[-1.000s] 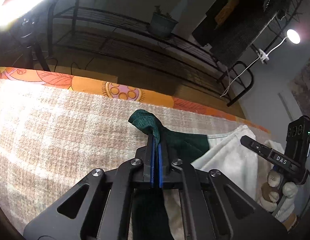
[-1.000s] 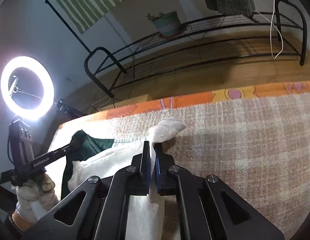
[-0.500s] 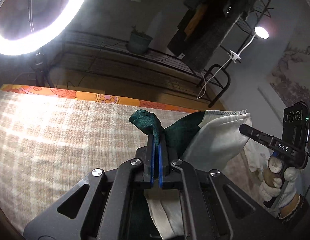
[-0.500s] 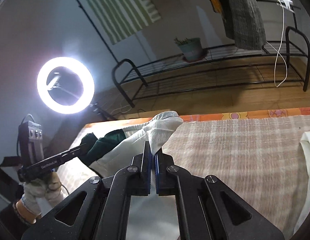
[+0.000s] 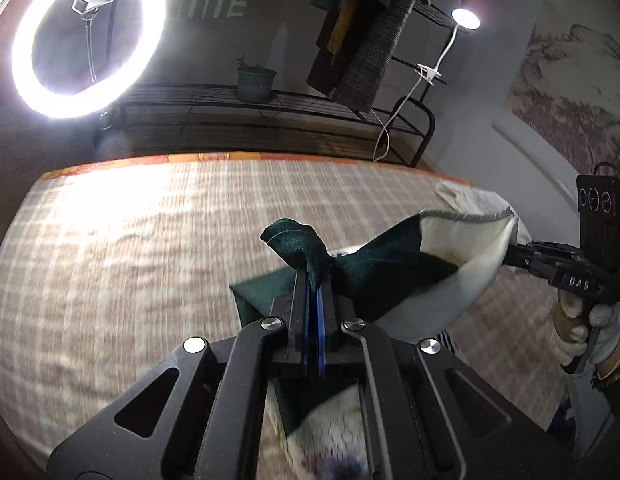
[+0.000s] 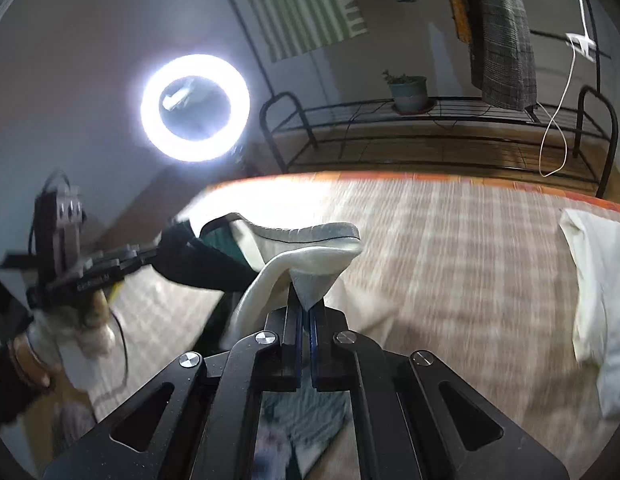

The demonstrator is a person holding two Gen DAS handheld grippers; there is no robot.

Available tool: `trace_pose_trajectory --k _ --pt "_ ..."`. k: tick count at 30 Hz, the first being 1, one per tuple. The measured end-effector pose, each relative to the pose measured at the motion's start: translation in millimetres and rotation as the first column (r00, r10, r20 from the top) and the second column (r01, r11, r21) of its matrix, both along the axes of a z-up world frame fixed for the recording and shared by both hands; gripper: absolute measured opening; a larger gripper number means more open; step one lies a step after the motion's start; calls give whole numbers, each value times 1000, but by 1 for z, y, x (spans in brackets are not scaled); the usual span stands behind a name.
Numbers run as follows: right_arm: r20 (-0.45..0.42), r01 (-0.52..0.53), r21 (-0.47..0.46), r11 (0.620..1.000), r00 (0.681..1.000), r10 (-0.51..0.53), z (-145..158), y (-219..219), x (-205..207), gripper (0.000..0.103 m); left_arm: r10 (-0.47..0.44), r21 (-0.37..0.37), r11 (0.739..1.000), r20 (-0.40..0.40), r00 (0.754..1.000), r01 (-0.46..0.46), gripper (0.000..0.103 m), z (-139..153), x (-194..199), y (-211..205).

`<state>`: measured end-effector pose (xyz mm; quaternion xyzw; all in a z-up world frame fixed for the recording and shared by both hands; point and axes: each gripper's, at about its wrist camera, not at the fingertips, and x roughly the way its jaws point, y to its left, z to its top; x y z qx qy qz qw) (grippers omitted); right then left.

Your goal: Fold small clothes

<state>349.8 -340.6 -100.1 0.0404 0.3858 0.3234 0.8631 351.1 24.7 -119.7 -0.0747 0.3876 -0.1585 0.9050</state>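
A small garment, dark green [image 5: 374,272] on one part and cream white [image 5: 462,252] on the other, hangs stretched between both grippers above the checked bed cover [image 5: 149,248]. My left gripper [image 5: 314,280] is shut on a bunched dark green corner. My right gripper [image 6: 303,304] is shut on a cream white corner [image 6: 310,276]. In the left wrist view the right gripper [image 5: 518,254] shows at the right edge, held by a gloved hand [image 5: 582,328]. In the right wrist view the left gripper [image 6: 161,248] shows at the left.
A white cloth [image 6: 598,280] lies on the bed cover [image 6: 450,260] at the right. Beyond the bed's orange edge stand a black metal rack [image 5: 269,120] with a potted plant [image 5: 255,82], a lit ring light [image 5: 85,36], hanging clothes [image 5: 370,40] and a clip lamp [image 5: 464,20].
Both grippers have risen and pulled back with the garment, lifting it off the bed cover. It now hangs taut between them, and more of the bed shows beneath.
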Motion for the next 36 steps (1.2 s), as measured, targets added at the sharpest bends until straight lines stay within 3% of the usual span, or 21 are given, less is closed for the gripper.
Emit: trace_pose_trajectory --k 7,13,18,22,23,24,26,28,29,32,36 --pt "-10 15 -80 997 1000 -16 -33 1 -62 1 -15 57 998 -25 1000 17 0 -20 -52 -4" --pt "25 33 -124 992 999 -30 -36 -2 -90 2 -41 113 993 -55 998 47 3 -32 -86 -2" --pt "62 -14 -201 979 998 27 -38 2 -112 3 -31 91 995 -71 997 38 5 -35 -116 19" --pt "43 -25 -252 967 998 37 -44 -2 -127 5 -28 55 998 -69 997 31 5 -29 -139 36" --pt "41 -17 -253 967 999 28 -45 -6 -130 5 -27 45 999 -66 997 31 8 -27 -143 39" --pt "33 -8 -247 969 999 17 -46 -10 -131 5 -24 41 999 -62 998 26 21 -25 -145 42" --pt "-7 13 -202 979 1000 -14 -47 -20 -130 7 -1 22 1000 -69 998 3 42 -24 -144 50" --pt "-56 43 -133 990 997 -51 -48 -30 -127 29 26 -21 999 -107 994 -28 42 -29 -138 58" --pt "-72 57 -97 994 995 -65 -49 -35 -126 46 38 -42 998 -132 990 -44 42 -33 -134 60" --pt "-171 125 90 988 979 -109 -52 -56 -121 50 43 -70 996 -182 982 -56 42 -47 -125 58" --pt "-270 220 279 935 952 -144 -60 -87 -121 50 51 -78 995 -210 976 -69 42 -63 -119 51"
